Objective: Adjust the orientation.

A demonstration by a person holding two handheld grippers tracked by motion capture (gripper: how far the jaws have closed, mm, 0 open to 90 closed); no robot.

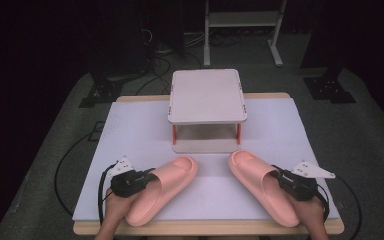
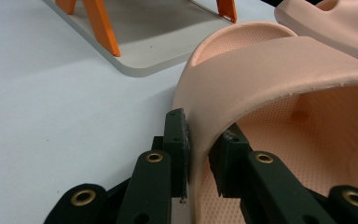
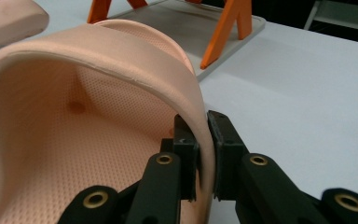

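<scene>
Two pink slippers are found lying on the white table surface (image 1: 130, 125), on its near half, in front of a two-tier shoe rack (image 1: 207, 110) set at the far centre. The left slipper (image 1: 165, 192) is gripped at the outer edge of its strap by the left gripper (image 1: 147, 176); in the left gripper view the jaws are seen pinching that strap wall, one pad outside and one inside (image 2: 193, 149). The right slipper (image 1: 262, 190) is held likewise by the right gripper (image 1: 280, 177), whose jaws are pressed together on the thin strap edge in the right gripper view (image 3: 204, 140). The step in hand is judged to be the lifting of both slippers toward the rack. For good execution, both pinches should be kept firm, as only a narrow band of soft material is held and slippage is a risk; each slipper should be raised level, so that the heel does not sag and drag, and the toes should be swung to run parallel before the lower shelf opening is approached between the orange posts (image 2: 103, 25). Each slipper's long axis is noted to run diagonally: toes pointed far and inward, toward the rack and each other, near but not touching, with heels near and splayed outward at the table's near edge.
</scene>
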